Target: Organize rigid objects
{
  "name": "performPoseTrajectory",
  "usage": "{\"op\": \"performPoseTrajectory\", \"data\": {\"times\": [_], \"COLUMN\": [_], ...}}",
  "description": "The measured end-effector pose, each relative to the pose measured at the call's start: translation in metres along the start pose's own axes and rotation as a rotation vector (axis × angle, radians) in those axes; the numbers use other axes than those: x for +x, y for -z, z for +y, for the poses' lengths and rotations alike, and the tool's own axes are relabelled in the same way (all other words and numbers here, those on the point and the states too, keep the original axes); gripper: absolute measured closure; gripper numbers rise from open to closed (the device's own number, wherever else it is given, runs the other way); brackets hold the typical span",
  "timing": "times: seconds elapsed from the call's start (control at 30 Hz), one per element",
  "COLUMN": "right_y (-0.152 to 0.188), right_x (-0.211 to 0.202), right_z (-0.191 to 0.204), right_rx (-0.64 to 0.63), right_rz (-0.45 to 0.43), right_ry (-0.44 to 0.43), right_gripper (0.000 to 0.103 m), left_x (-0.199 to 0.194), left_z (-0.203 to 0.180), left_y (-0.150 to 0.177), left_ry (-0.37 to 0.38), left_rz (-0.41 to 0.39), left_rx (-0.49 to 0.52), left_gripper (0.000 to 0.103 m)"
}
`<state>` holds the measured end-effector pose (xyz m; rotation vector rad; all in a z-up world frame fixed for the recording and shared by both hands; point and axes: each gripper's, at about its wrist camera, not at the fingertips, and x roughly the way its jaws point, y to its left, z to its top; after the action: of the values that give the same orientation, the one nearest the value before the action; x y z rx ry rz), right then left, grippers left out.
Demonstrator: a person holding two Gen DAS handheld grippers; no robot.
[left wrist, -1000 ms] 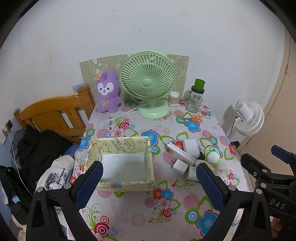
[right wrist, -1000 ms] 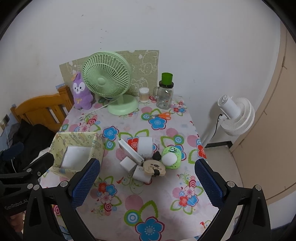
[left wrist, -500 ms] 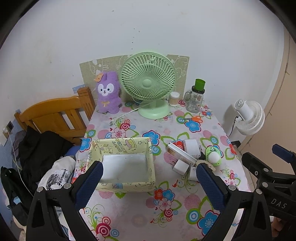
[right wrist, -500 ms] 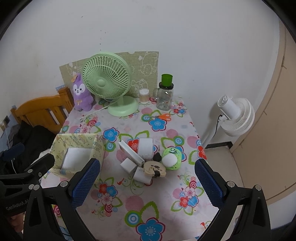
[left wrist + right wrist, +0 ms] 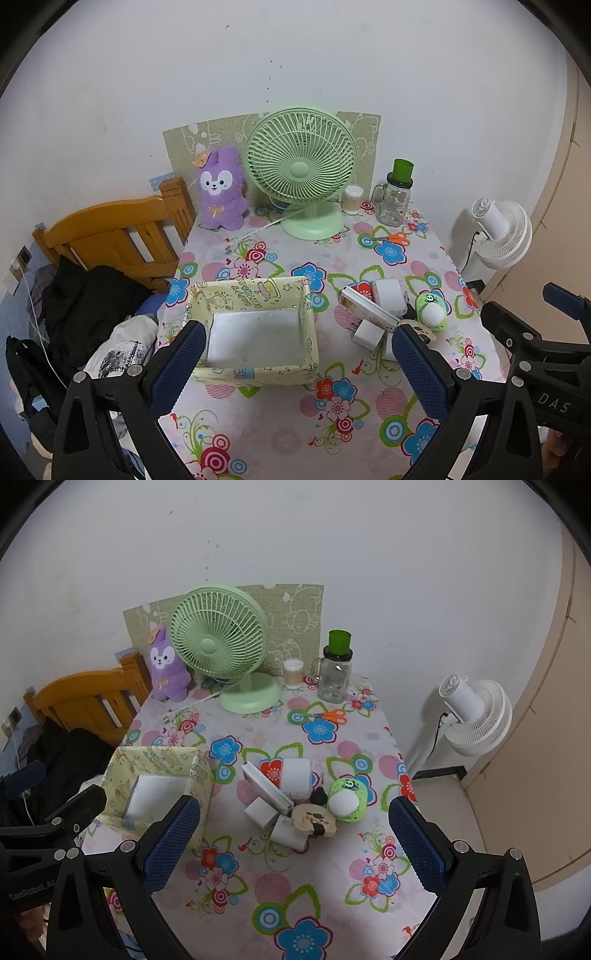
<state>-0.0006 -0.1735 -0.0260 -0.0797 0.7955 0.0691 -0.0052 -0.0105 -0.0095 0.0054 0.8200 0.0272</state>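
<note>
A yellow patterned box [image 5: 255, 291] with a bare white floor stands on the flowered tablecloth [image 5: 332, 402]. My left gripper [image 5: 297, 332] hovers open just in front of it. To the box's right lies a pile: a flat white case [image 5: 266, 788], a rounded white box [image 5: 295, 775], a small white cube [image 5: 262, 812], a wooden bear-shaped piece [image 5: 314, 818] and a green panda toy [image 5: 347, 799]. My right gripper [image 5: 293, 806] hangs open above and in front of this pile, holding nothing.
Along the back wall stand a purple plush [image 5: 221, 188], a green fan [image 5: 299, 170], a swab jar [image 5: 352, 199] and a green-lidded glass jar [image 5: 397, 199]; orange scissors [image 5: 393, 238] lie nearby. A white floor fan [image 5: 502, 232] stands right, a wooden frame [image 5: 110, 236] with clothes left.
Both views have shifted slightly, so the table sits a little lower in frame. Nothing on the table has moved and both grippers have stayed open.
</note>
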Motion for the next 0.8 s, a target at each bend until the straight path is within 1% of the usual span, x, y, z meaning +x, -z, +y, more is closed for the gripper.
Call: {"op": "performPoseTrajectory", "data": {"times": [0.3,0.57,0.8], "right_y": [0.002,0.002,-0.002], "right_x": [0.005,0.005,0.014], "right_z": [0.002,0.002,0.006], "right_rx": [-0.004,-0.003,-0.014], "right_rz": [0.014,0.013,0.042], "right_ry": [0.009,0.008,-0.014], "right_gripper": [0.0,0.0,0.0], "left_x": [0.004,0.004,0.009], "left_z": [0.001,0.001,0.005], "left_y": [0.0,0.0,-0.004], "left_ry": [0.016,0.015,0.02], "left_rz": [0.012,0.012,0.022], "left_rx": [-0.002,-0.001,0.0], "left_gripper": [0.001,0.001,0.001]}}
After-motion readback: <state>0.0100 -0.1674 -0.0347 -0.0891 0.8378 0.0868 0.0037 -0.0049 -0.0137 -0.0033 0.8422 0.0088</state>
